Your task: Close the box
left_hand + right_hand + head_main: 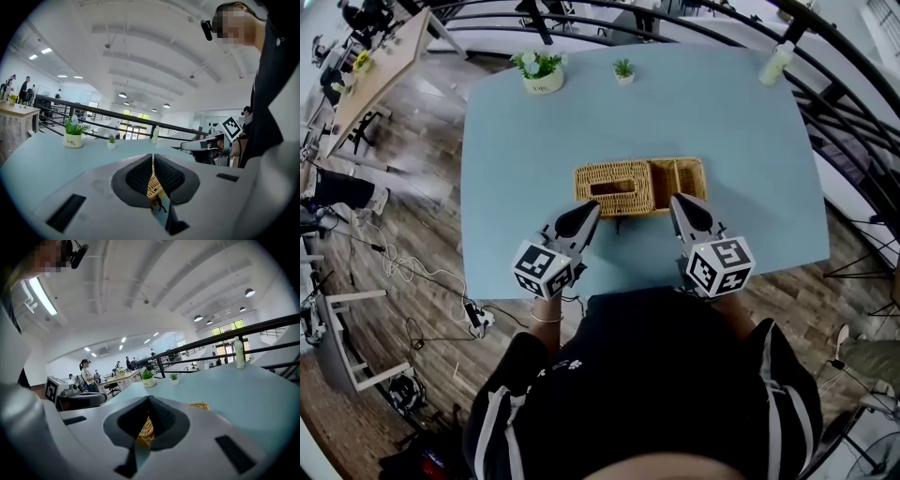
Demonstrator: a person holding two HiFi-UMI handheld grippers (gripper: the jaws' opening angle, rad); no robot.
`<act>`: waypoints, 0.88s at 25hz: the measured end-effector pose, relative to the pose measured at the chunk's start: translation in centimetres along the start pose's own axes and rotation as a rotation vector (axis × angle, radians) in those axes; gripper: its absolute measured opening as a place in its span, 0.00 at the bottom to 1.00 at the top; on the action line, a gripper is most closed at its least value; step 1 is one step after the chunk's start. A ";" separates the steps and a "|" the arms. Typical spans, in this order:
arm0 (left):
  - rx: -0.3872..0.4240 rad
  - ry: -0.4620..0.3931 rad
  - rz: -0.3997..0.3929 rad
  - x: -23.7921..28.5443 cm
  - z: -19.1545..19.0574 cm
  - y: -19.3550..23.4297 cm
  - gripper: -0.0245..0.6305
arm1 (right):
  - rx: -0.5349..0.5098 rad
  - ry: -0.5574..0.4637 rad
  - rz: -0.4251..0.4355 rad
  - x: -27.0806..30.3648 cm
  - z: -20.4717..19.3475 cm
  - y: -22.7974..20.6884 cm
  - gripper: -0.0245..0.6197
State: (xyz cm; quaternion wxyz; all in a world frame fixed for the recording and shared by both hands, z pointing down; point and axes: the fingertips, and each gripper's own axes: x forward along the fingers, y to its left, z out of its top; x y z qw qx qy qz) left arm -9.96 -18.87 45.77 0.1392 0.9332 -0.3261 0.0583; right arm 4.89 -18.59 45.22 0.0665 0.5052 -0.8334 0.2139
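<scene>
head view, box: the wicker box (623,187) sits on the blue surface (534,141), closer to the near edge and roughly midway between the left and right edges.
head view, box top: the left part has a flat woven panel with a slot in it, while the right part is open on top with a divider showing. Nothing is sticking up like a raised lid.
head view, tools: the left hand-held gripper (584,214) hangs over the box's near left corner and the right hand-held gripper (678,203) over its near edge, further right. Can't say from here if either touches the wicker.
head view, other stuff: two plant pots near the far edge, and a bottle (776,64) at the far right corner.
left gripper view, jaws: pressed together at the tips. There's a bit of wicker in the gap under them, but I read that as the box seen past the pads, not something pinched.
right gripper view, jaws: same deal, tips pressed together, wicker showing low in the gap and more of the box (199,405) peeking out beyond. No clear pinch either.
progress, my guess: the slotted panel lying flat could mean it's already closed, or that's the lid folded out beside the open part. Honestly can't tell which. If it's the second, the whole swing-over is still to do.
</scene>
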 end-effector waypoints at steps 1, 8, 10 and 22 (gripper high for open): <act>0.005 0.004 0.001 0.0 0.0 -0.1 0.07 | -0.002 0.002 0.002 0.0 0.0 0.0 0.04; -0.008 0.003 0.029 -0.4 -0.3 0.1 0.07 | -0.005 0.003 0.014 0.0 -0.3 0.3 0.04; -0.009 0.003 0.033 -0.4 -0.2 0.0 0.07 | -0.004 0.003 0.016 -0.1 -0.4 0.2 0.04; -0.020 0.007 0.053 -0.5 -0.4 0.2 0.07 | 0.004 0.011 0.025 0.1 -0.6 0.2 0.04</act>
